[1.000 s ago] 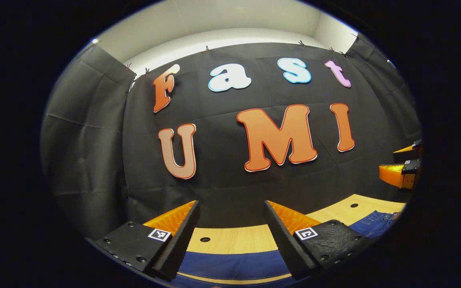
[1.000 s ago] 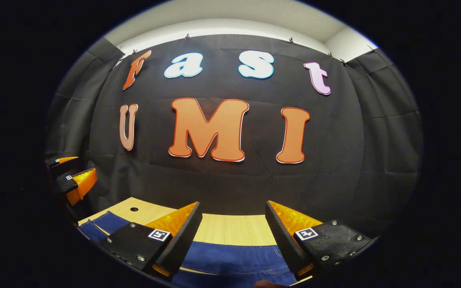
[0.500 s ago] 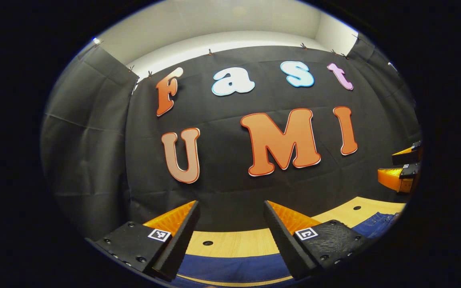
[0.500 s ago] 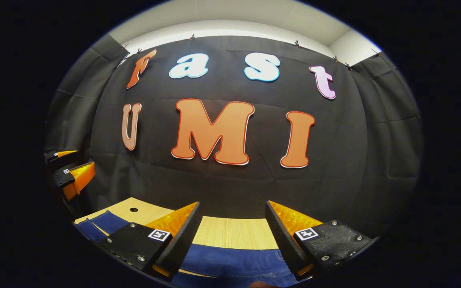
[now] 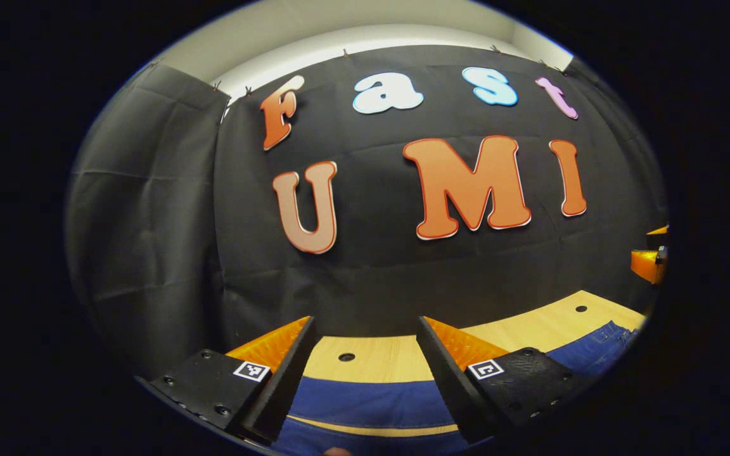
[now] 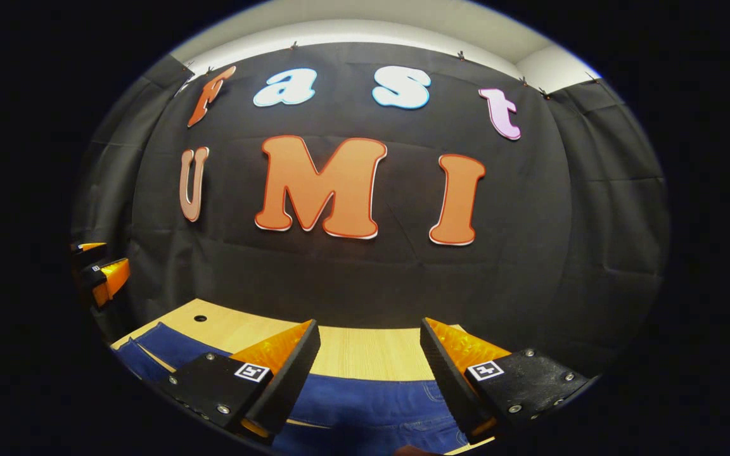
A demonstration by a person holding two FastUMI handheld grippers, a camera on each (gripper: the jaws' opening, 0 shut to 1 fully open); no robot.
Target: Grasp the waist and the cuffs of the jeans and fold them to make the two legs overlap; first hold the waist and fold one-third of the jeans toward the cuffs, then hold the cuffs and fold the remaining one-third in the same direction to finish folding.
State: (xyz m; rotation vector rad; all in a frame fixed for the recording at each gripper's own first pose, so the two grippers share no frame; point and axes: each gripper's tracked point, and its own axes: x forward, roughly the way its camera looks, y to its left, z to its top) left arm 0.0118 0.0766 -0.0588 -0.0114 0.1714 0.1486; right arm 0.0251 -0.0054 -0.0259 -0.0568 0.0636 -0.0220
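Blue jeans (image 5: 365, 404) lie flat on the wooden table (image 5: 381, 361), low in the left gripper view, with a stitched part (image 5: 596, 351) at the right. My left gripper (image 5: 365, 326) hovers over them, open, with nothing between its fingers. In the right gripper view the jeans (image 6: 365, 405) stretch across the bottom, and a leg (image 6: 168, 345) runs off to the left. My right gripper (image 6: 370, 324) is open above the denim and holds nothing. Each gripper appears small at the edge of the other's view: the right gripper (image 5: 650, 263), and the left gripper (image 6: 102, 278).
The black cloth wall (image 6: 365, 278) rises right behind the table's far edge. The tabletop has small round holes (image 5: 346, 357) (image 6: 199, 318). A strip of bare wood (image 6: 365, 351) lies between the jeans and the wall.
Both views have dipped toward the table: the wall has slid upward, and more tabletop and denim show. Both grippers stay open.
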